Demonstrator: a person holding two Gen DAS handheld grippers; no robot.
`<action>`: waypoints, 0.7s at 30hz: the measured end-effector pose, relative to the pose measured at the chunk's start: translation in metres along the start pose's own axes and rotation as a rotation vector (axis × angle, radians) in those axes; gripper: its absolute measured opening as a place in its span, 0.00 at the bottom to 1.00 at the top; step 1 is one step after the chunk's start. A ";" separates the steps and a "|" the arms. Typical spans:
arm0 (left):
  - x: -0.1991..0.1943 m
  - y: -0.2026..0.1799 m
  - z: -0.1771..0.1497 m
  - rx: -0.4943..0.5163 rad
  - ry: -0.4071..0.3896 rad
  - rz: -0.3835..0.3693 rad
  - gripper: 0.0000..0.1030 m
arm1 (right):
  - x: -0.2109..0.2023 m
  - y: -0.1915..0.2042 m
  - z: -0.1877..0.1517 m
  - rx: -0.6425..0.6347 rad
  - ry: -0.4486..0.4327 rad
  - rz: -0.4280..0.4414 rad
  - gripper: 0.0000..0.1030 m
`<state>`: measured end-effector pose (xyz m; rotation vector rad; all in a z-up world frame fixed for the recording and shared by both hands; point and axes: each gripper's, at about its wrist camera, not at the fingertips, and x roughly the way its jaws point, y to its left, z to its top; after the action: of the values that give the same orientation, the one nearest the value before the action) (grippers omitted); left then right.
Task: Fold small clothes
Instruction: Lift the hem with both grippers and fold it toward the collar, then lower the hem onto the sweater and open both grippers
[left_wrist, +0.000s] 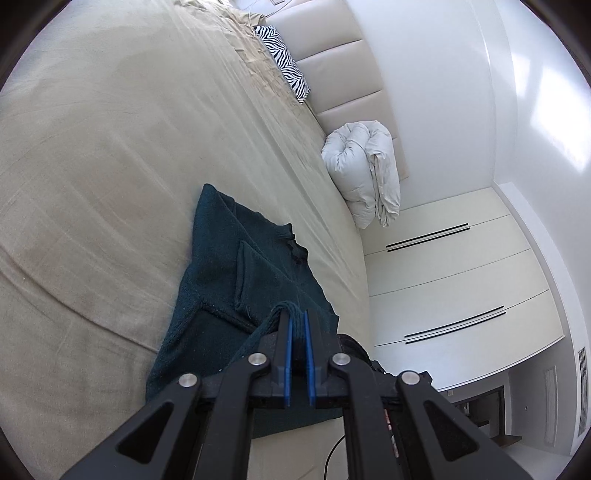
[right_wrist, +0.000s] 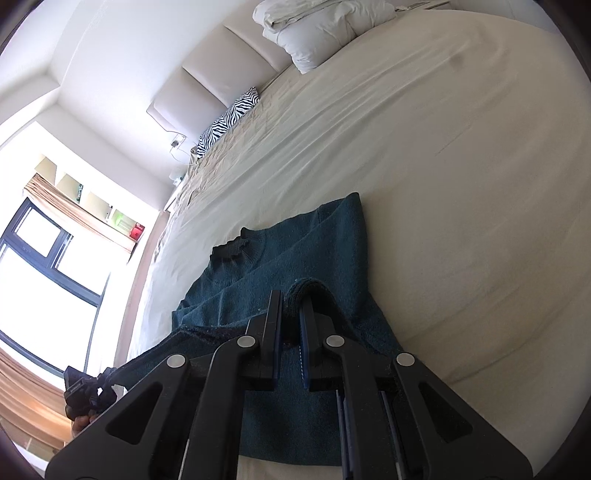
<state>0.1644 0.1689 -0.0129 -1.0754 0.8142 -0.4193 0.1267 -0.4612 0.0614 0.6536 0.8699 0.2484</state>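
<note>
A dark teal knit sweater (left_wrist: 236, 266) lies partly folded on the beige bed sheet (left_wrist: 110, 147), collar toward the headboard. My left gripper (left_wrist: 297, 314) is shut on a bunched edge of the sweater near its bottom and lifts it a little. In the right wrist view the sweater (right_wrist: 295, 243) lies the same way on the sheet (right_wrist: 461, 184). My right gripper (right_wrist: 291, 295) is shut on another bunched edge of the sweater's bottom. The left gripper also shows in the right wrist view (right_wrist: 79, 387) at the lower left, holding the hem stretched out.
A folded white duvet (left_wrist: 364, 173) lies against the padded headboard (left_wrist: 340, 62). A zebra-print pillow (left_wrist: 284, 62) lies further along it. White wardrobe doors (left_wrist: 454, 280) stand beside the bed. A window (right_wrist: 40, 277) and shelves show in the right wrist view.
</note>
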 end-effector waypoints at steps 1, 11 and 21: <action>0.005 0.001 0.004 -0.004 0.002 0.000 0.07 | 0.006 -0.002 0.004 0.005 -0.001 -0.005 0.07; 0.046 0.020 0.048 -0.050 -0.011 0.033 0.07 | 0.067 -0.009 0.043 0.020 -0.005 -0.039 0.07; 0.079 0.041 0.084 -0.074 -0.008 0.083 0.07 | 0.125 -0.016 0.070 0.053 0.014 -0.079 0.07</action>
<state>0.2764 0.1858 -0.0606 -1.1071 0.8696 -0.3164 0.2591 -0.4465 0.0061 0.6661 0.9159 0.1595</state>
